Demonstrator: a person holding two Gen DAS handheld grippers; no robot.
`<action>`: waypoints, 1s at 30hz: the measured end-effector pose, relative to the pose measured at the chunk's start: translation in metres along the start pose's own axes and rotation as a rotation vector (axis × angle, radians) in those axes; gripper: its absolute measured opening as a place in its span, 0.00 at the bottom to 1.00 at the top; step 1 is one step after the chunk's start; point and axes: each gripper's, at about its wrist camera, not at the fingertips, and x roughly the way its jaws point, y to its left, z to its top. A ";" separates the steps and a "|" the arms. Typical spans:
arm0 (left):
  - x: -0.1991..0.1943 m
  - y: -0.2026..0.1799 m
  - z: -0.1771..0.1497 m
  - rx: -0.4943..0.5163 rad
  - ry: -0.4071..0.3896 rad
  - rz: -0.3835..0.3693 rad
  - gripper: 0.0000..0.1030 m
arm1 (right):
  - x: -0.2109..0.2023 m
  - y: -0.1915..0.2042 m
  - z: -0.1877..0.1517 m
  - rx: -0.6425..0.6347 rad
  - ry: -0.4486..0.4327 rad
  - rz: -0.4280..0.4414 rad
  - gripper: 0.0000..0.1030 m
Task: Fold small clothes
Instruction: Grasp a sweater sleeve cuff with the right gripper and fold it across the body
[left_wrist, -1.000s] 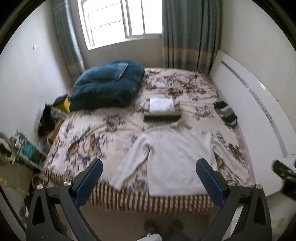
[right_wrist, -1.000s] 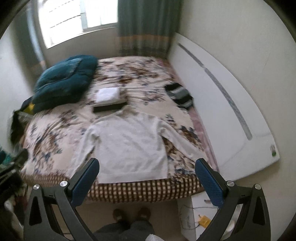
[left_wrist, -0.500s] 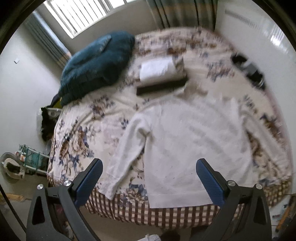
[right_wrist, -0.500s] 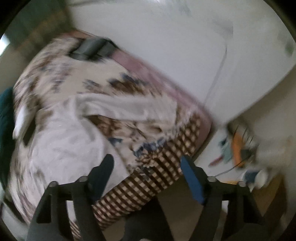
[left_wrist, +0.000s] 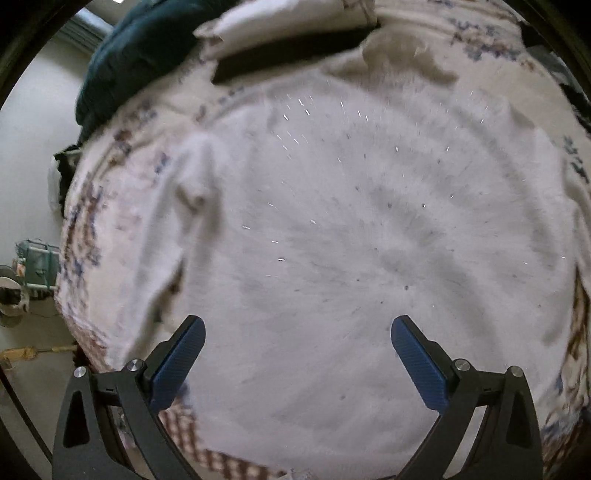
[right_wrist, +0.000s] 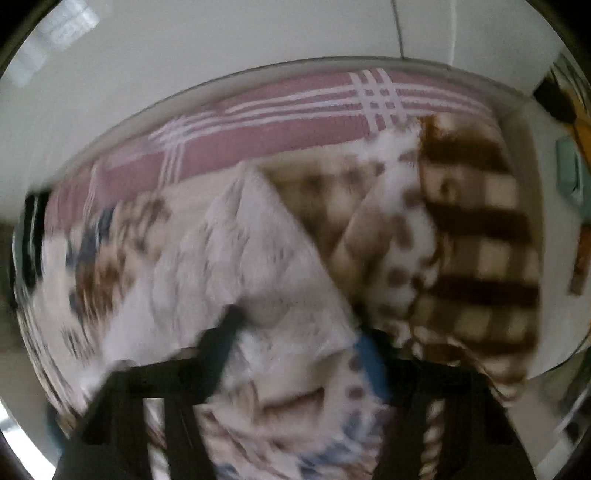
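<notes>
White sweater lies flat on the bedspread ahead of my spread, empty left tongs. My right tongs straddle its sleeve, though blur hides whether they grip; pinching bedspread too could drag the fold crooked

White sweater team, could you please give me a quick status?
Left claw open above white sweater. Right claw at sleeve, blurred, grip unclear. Nothing blocking.
</notes>
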 end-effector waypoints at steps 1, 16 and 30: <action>0.005 -0.003 0.002 0.007 0.001 -0.001 1.00 | -0.002 0.000 0.000 0.022 -0.045 -0.007 0.20; 0.042 -0.021 0.003 0.085 -0.023 -0.051 1.00 | -0.019 0.018 -0.020 -0.005 -0.142 0.082 0.59; 0.064 0.057 0.000 -0.055 -0.012 -0.056 1.00 | -0.068 0.159 -0.055 -0.262 -0.401 0.020 0.12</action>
